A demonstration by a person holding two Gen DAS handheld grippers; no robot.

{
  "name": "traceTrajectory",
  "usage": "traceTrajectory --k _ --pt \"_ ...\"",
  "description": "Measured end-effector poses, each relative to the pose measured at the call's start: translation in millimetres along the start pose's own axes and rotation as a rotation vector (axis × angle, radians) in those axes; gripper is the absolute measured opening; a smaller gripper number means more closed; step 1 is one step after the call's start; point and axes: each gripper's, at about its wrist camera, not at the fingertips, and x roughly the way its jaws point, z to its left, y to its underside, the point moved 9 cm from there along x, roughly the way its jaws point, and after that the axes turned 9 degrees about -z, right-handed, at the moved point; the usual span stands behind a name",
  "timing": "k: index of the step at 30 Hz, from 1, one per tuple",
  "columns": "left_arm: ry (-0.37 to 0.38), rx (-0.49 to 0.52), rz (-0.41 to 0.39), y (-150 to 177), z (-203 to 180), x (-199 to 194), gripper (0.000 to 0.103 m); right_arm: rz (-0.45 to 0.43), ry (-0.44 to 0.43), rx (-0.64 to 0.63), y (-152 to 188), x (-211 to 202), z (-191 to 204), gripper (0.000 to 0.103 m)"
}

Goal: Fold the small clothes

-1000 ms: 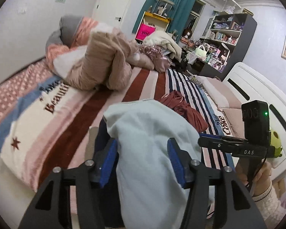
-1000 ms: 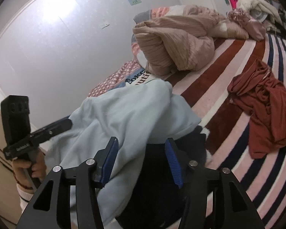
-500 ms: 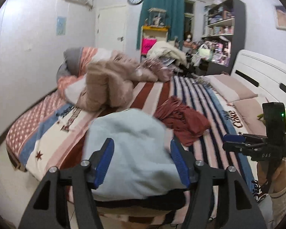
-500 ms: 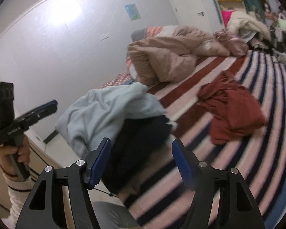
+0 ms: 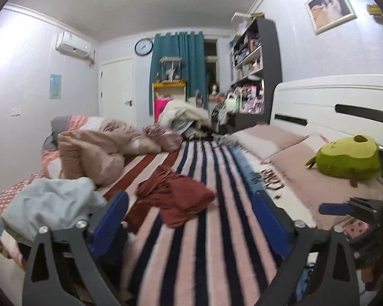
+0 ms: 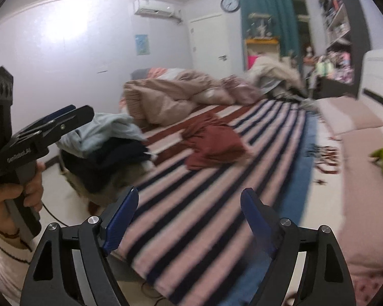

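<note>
Both tongs stand released, and their jaws have just been opening with nothing between them: the left tongs (image 5: pixel 189 219) and the right tongs (image 6: pixel 189 214) each frame only the striped blanket (image 5: pixel 212 229) that covers the bed. That blanket serves as the landmark for all positions below. At its near left corner, at the bed's edge, sits a pile of clothes topped by a light blue garment (image 5: pixel 48 201); the right wrist view shows dark navy clothing (image 6: pixel 107 158) stacked directly beneath it. The left tongs' left finger lies just beside this pile without touching it. Near the middle of the blanket, well apart from the pile, a rust-red garment (image 5: pixel 176 199) lies crumpled and unfolded. At the blanket's far left end, a beige quilt (image 5: pixel 94 158) is heaped up. Along the blanket's right side lie pink pillows (image 5: pixel 301 168), and a green plush toy (image 5: pixel 344 158) rests on them beside the white headboard (image 5: pixel 332 102). Beyond the blanket's far end stand a teal curtain (image 5: pixel 178 63), a wall clock (image 5: pixel 143 47) and a dark bookshelf (image 5: pixel 258 66). In the right wrist view, a hand (image 6: pixel 15 199) in a pale sleeve grips the handle of the left tool, off the blanket's near left edge. Both views are blurred.
</note>
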Motion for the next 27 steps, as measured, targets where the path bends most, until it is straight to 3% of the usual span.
traceTrajectory --k 2,4,11,27 --pt "0.001 -0.004 -0.026 3 -18 0 0.102 -0.032 0.049 -0.014 5 -19 -12 0.096" --pt "-0.008 -0.012 -0.042 8 -30 0 0.102 -0.074 0.083 -0.016 10 -38 -22 0.103" --pt "-0.019 -0.01 -0.033 23 -53 10 0.102 -0.152 0.141 0.0 15 -72 -41 0.103" --pt "-0.023 -0.025 -0.008 37 -54 18 0.102 -0.196 0.17 0.041 6 -79 -54 0.103"
